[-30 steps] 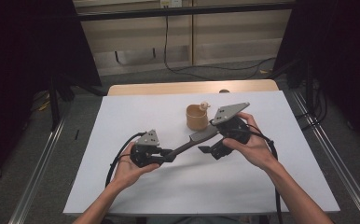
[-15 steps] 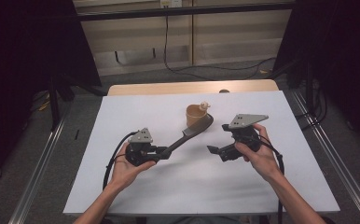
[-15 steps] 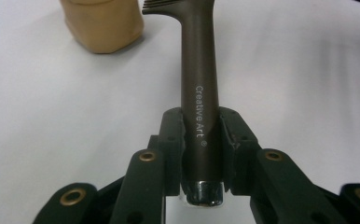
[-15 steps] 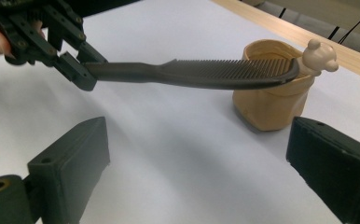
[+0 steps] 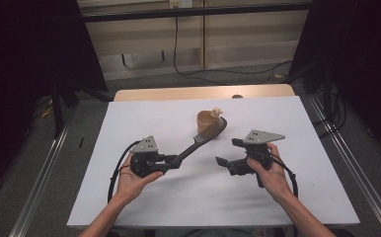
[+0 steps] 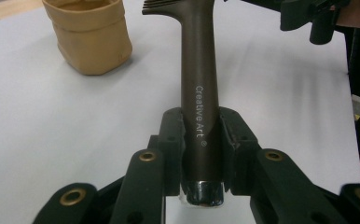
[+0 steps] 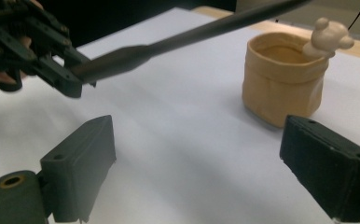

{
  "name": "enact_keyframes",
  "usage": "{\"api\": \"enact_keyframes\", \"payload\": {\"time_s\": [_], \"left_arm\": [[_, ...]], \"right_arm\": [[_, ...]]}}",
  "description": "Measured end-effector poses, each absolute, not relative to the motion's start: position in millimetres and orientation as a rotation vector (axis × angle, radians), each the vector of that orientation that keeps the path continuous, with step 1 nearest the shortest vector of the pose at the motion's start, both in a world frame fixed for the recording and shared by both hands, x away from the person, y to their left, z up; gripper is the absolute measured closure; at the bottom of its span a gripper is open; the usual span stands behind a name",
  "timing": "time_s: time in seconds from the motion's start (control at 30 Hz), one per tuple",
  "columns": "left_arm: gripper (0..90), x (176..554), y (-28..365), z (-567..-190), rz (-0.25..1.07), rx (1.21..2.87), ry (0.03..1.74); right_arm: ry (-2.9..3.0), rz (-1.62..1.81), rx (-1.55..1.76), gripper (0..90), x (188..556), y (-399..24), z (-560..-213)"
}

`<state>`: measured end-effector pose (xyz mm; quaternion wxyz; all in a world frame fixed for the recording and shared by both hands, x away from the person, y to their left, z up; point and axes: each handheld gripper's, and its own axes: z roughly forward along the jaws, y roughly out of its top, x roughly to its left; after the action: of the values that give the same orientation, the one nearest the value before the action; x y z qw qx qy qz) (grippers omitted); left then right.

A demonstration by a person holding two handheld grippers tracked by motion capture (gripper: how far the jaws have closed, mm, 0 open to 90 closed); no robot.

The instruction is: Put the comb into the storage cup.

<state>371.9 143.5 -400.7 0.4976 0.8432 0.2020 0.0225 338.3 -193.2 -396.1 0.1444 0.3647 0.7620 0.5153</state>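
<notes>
Brown and long, the comb (image 5: 198, 142) slants from the left gripper (image 5: 166, 162) up toward the tan fabric basket (image 5: 208, 122) in the high view, its toothed head beside the basket's rim; the right gripper (image 5: 227, 153) sits apart, to the comb's right. From the left gripper view, the jaws are clamped tight on the handle end (image 6: 200, 121), the long axis running straight away. In the right gripper view, the jaws stand wide and empty; a small pale figure (image 7: 328, 36), perhaps a bear, perches on the rim.
</notes>
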Motion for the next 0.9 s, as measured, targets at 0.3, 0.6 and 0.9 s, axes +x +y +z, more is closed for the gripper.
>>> {"api": "enact_keyframes", "payload": {"time_s": [0.3, 0.6, 0.9], "left_arm": [[72.9, 367, 141, -397, 0.063, 2.005, 0.467], [72.9, 365, 138, -394, 0.070, 1.988, 0.451], [72.9, 355, 129, -383, 0.118, 1.933, 0.385]], "right_arm": [[2.162, 1.675, 0.996, 2.6, 333, -187, -410], [2.056, 1.877, 0.992, 0.9, 328, -184, -409], [1.966, 2.039, 0.947, 0.3, 326, -182, -401]]}}
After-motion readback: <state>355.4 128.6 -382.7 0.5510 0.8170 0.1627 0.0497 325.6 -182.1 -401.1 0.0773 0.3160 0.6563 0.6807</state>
